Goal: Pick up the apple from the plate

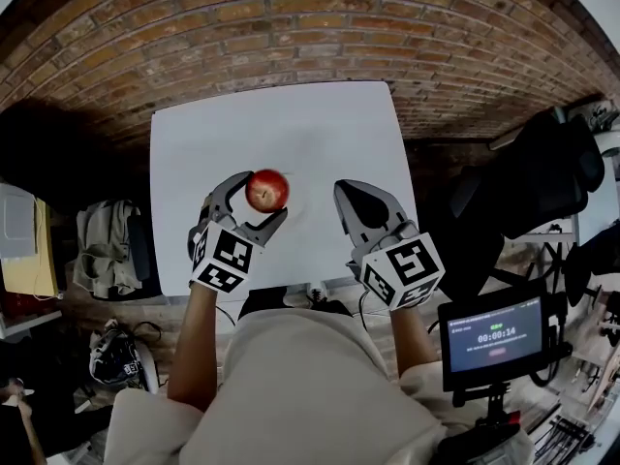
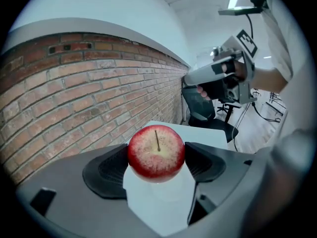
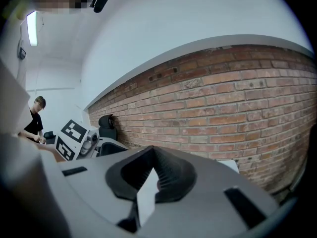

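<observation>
A red apple (image 1: pixel 267 190) sits between the two jaws of my left gripper (image 1: pixel 260 198), lifted above the white table (image 1: pixel 281 124). In the left gripper view the apple (image 2: pixel 156 151) is stem up and both black pads (image 2: pixel 106 170) press its sides. Under it I can just make out a faint round white plate (image 2: pixel 167 195) on the table. My right gripper (image 1: pixel 351 198) hovers to the right of the apple over the table's near edge, jaws shut with nothing held. The right gripper view shows its pads (image 3: pixel 166 172) closed together.
The table stands against a brick wall (image 1: pixel 310 17). A black office chair (image 1: pixel 542 172) is at the right, with a timer screen (image 1: pixel 492 335) nearer me. Bags and clothes (image 1: pixel 111 245) lie on the floor at the left.
</observation>
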Demonstrator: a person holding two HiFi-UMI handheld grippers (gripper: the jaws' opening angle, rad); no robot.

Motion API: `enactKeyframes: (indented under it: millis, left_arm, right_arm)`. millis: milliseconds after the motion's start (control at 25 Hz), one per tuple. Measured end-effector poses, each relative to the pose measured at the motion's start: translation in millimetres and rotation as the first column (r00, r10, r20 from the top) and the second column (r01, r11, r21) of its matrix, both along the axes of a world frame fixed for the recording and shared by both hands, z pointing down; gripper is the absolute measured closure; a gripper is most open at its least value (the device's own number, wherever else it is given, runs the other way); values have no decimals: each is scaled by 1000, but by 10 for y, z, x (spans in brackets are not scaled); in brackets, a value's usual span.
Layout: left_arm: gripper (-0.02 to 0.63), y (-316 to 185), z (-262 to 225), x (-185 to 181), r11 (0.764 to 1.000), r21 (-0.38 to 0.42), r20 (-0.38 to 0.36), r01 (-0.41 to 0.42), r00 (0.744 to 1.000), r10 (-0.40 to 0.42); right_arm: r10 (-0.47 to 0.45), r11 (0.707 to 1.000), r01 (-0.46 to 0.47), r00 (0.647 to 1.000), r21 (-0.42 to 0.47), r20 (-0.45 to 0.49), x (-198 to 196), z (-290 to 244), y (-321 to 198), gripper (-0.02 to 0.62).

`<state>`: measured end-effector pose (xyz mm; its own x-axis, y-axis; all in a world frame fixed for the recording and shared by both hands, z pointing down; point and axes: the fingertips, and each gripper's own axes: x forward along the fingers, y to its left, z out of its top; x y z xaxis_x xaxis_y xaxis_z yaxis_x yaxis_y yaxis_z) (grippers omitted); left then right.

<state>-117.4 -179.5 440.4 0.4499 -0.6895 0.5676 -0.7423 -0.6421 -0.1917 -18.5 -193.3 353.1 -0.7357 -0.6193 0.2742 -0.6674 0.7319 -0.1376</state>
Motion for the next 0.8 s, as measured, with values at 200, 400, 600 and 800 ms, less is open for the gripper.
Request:
enactKeyframes:
  millis: [200, 400, 600, 800]
  left_arm:
    - [253, 9, -297, 21, 998, 69, -37, 2, 999, 1]
    - [253, 58, -594, 8, 992, 124, -82, 6, 997, 4]
    - [253, 130, -891, -13, 983, 184, -115, -2, 993, 23]
    - [253, 187, -1169, -47, 971, 240, -168, 16, 985, 25]
  right_arm:
    - [-6, 999, 6, 1000, 46, 7, -28, -158, -32, 595]
    - [-12, 997, 10, 1000, 73, 18, -38, -277, -37, 595]
    - [-17, 995, 14, 1000, 103, 25, -51, -398, -34, 595]
    - [-24, 991, 20, 999, 134, 28, -48, -529, -27, 595]
